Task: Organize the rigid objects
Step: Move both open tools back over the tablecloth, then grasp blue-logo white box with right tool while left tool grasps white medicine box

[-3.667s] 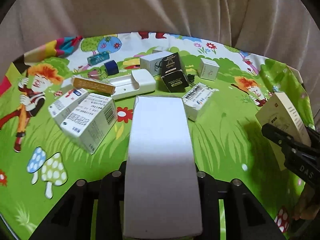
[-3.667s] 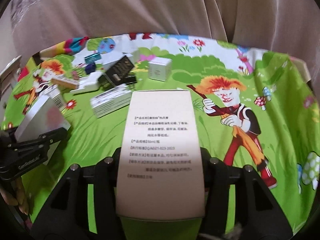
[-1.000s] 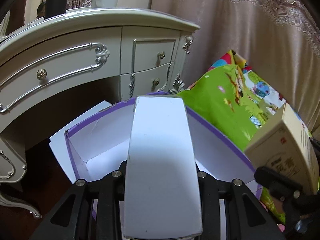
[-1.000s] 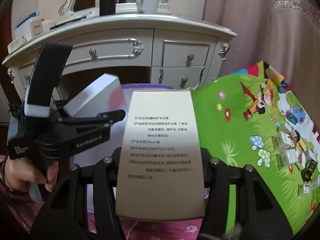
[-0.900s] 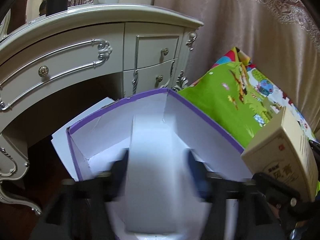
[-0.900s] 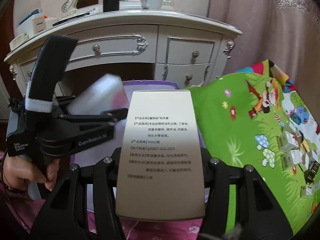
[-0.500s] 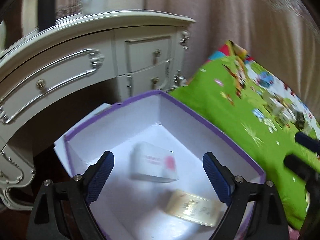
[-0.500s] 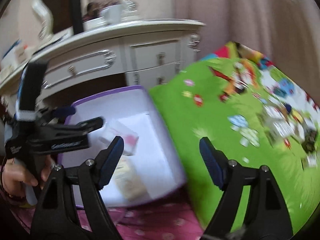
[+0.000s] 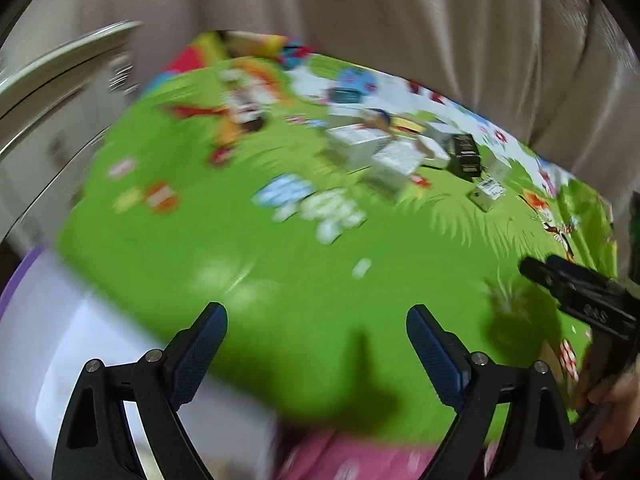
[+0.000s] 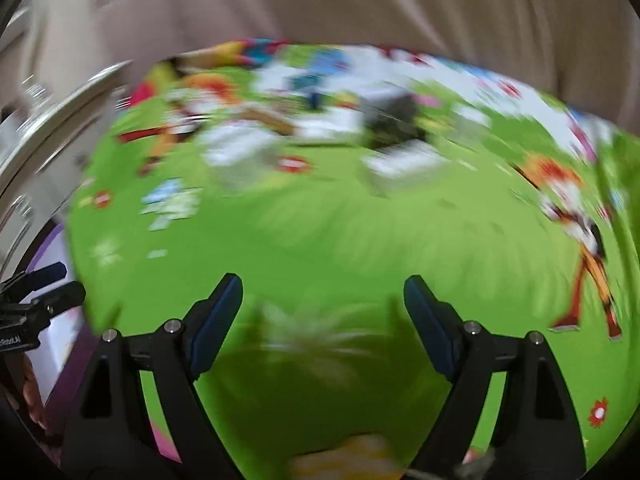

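Observation:
Several small boxes lie scattered on the far half of a green cartoon mat (image 9: 320, 272): white boxes (image 9: 360, 146), a black box (image 9: 464, 154) and a small white box (image 9: 488, 192). My left gripper (image 9: 317, 316) is open and empty above the mat's near edge. My right gripper (image 10: 323, 282) hangs over the near mat, its jaws opening with nothing between them. The right wrist view is blurred but shows a black box (image 10: 392, 120) and a white box (image 10: 404, 164). A white box with a purple rim (image 9: 24, 276) sits off the mat at lower left.
A cream dresser (image 9: 52, 76) stands left of the mat and a beige curtain (image 9: 360, 12) hangs behind it. Pink fabric (image 9: 360, 460) shows below the mat's near edge. A hand (image 9: 612, 396) holds the right gripper at the far right.
Both grippers let go of their boxes, which now lie in the purple-rimmed box. Both opened and swung away from it, right toward the mat with the scattered boxes.

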The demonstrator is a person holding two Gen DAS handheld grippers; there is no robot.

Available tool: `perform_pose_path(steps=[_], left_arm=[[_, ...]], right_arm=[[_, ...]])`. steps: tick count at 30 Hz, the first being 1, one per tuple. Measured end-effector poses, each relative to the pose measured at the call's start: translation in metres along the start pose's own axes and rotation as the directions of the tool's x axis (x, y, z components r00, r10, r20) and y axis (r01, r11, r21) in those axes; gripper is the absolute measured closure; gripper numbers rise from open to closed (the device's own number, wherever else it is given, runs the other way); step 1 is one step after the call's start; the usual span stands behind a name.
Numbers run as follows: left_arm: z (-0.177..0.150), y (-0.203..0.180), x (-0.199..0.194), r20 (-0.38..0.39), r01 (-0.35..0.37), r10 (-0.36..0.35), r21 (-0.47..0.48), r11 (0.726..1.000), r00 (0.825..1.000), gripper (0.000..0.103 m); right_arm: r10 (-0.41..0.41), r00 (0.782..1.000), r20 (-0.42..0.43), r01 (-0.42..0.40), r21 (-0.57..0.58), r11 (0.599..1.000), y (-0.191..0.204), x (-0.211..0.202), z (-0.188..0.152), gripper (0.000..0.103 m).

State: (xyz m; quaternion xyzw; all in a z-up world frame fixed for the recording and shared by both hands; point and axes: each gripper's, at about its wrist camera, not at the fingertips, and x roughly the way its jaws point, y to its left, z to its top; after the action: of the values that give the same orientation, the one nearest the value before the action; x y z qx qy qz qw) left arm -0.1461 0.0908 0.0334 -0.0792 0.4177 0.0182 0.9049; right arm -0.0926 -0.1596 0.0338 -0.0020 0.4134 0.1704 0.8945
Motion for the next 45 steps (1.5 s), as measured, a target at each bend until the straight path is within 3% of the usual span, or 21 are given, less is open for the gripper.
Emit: perform_pose_path(steps=[5,7,9,12,14,15,16,18,21,24,26,28,29,30,36,41,42,44,45], left_arm=[[0.055,-0.031,0.084,-0.077,0.075,-0.071,0.054,0.996,0.994,0.011],[0.074,-0.044,0.106,-0.06,0.062,-0.057,0.088,0.994,0.997,0.009],[0.088,-0.057,0.122,-0.073,0.096,-0.089,0.105,0.99,0.993,0.009],[0.095,-0.078,0.134,-0.071,0.096,-0.085,0.162,0.982,0.994,0.011],[0.094,-0.087,0.133,-0.055,0.067,-0.057,0.196,0.978,0.997,0.029],[0.092,-0.088,0.131,-0.036,0.047,-0.04,0.205,0.978,0.999,0.053],[0.09,-0.088,0.128,-0.025,0.033,-0.028,0.205,0.978,0.999,0.061],[0.093,-0.086,0.13,-0.026,0.044,-0.04,0.187,0.981,0.999,0.061],[0.093,-0.08,0.129,-0.025,0.064,-0.061,0.16,0.985,0.998,0.061],[0.093,-0.082,0.13,-0.025,0.047,-0.044,0.175,0.983,0.999,0.06],[0.093,-0.086,0.13,-0.027,0.041,-0.037,0.193,0.98,0.999,0.055],[0.093,-0.087,0.131,-0.031,0.05,-0.045,0.199,0.979,0.999,0.047],[0.093,-0.087,0.131,-0.034,0.058,-0.053,0.199,0.978,0.998,0.044],[0.093,-0.087,0.131,-0.038,0.069,-0.063,0.196,0.978,0.997,0.037],[0.096,-0.084,0.134,-0.075,0.123,-0.112,0.166,0.978,0.991,0.017],[0.103,-0.099,0.145,-0.095,0.044,-0.024,0.21,0.977,0.995,0.014],[0.104,-0.099,0.146,-0.096,0.041,-0.022,0.203,0.978,0.995,0.016],[0.102,-0.1,0.139,-0.071,0.042,-0.028,0.199,0.979,0.997,0.053],[0.097,-0.102,0.133,-0.072,0.052,-0.038,0.2,0.978,0.997,0.062]], right_arm=[[-0.04,0.999,-0.03,0.043,0.11,0.993,-0.047,0.009,-0.003,0.018],[-0.047,0.998,-0.039,0.051,0.108,0.993,-0.053,0.013,-0.003,0.018],[-0.052,0.998,-0.043,0.056,0.104,0.993,-0.057,0.016,-0.005,0.018],[-0.063,0.997,-0.049,0.067,0.093,0.993,-0.059,0.028,0.003,0.015],[-0.062,0.996,-0.059,0.068,0.107,0.992,-0.057,0.041,0.018,0.015],[-0.051,0.997,-0.06,0.058,0.127,0.99,-0.057,0.048,0.025,0.014],[-0.032,0.998,-0.057,0.041,0.174,0.984,-0.06,0.054,0.034,0.014],[-0.006,0.999,-0.047,0.019,0.279,0.96,-0.064,0.065,0.049,0.014],[-0.039,0.997,-0.063,0.06,0.384,0.921,-0.064,0.086,0.075,0.013],[-0.127,0.987,-0.102,0.158,0.401,0.902,-0.056,0.108,0.097,0.008],[-0.194,0.972,-0.13,0.228,0.347,0.91,-0.048,0.119,0.103,0.008],[-0.241,0.961,-0.134,0.268,0.251,0.93,-0.04,0.12,0.101,0.021],[-0.269,0.956,-0.117,0.288,0.192,0.938,-0.037,0.115,0.095,0.047],[-0.271,0.958,-0.088,0.282,0.145,0.948,-0.038,0.105,0.086,0.063],[-0.178,0.983,-0.051,0.18,0.021,0.984,-0.067,0.057,0.039,0.066],[-0.158,0.986,-0.051,0.159,0.011,0.987,-0.075,0.054,0.037,0.064],[-0.168,0.984,-0.051,0.169,0.006,0.986,-0.073,0.055,0.038,0.063],[-0.173,0.984,-0.051,0.174,0.007,0.985,-0.073,0.057,0.039,0.062],[-0.168,0.984,-0.051,0.169,0.014,0.986,-0.074,0.057,0.04,0.061]])
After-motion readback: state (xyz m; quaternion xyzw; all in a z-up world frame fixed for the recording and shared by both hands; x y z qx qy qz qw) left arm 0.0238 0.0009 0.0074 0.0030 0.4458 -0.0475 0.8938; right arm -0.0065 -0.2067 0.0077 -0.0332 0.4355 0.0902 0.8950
